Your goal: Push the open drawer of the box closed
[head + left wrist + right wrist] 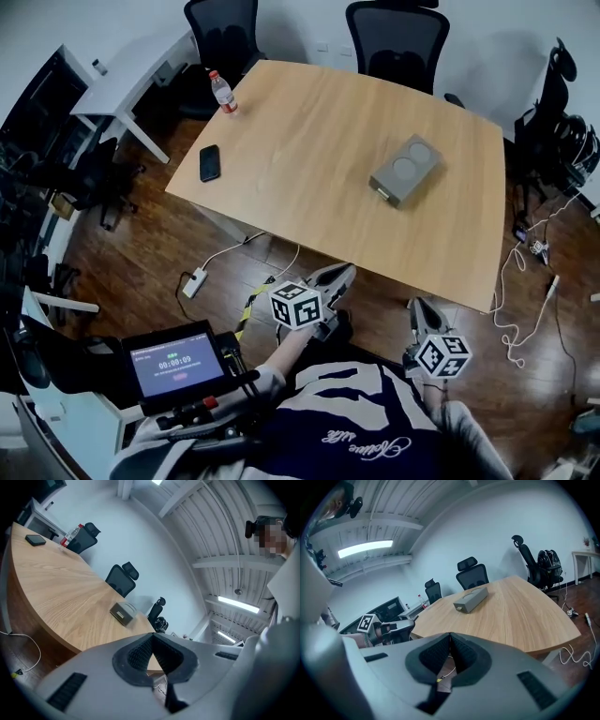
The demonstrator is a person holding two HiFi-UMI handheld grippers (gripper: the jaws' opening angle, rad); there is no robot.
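Two grippers, both held low near the person's body over the dark wooden floor [131, 253], short of the near edge of the desk.

Left gripper [339, 277]: fingers pressed together, nothing between them (left gripper view, pads meet at the tip). Right gripper [421, 307]: fingers likewise together and empty (right gripper view). Both well apart from the task's thing.

Task's thing: grey rectangular box [405, 170], lying flat on the right half of the light wooden desk [309, 141]. Head view: long axis runs diagonally, lower left to upper right. Short end with a small pale pull faces lower left, toward the desk's near edge. How far the drawer stands out of that end, cannot tell in any view.

Elsewhere on the desk, left side, well apart from the box: flat black phone [209, 162] and clear plastic bottle with red label [223, 93], upright at the far left corner.

View comparison:
- Head view only: two round recesses in the box top; black handheld screen unit [176, 361] at lower left; white power strip [195, 281] on the floor.
- Left gripper view: box end face with the pull turned toward the camera; black office chair [120, 580] behind the desk; ribbed ceiling with strip lights.
- Right gripper view: box from its long side, pull end at picture left; the left gripper and its marker cube at lower left; a black backpack [549, 564] hung by a chair at right.
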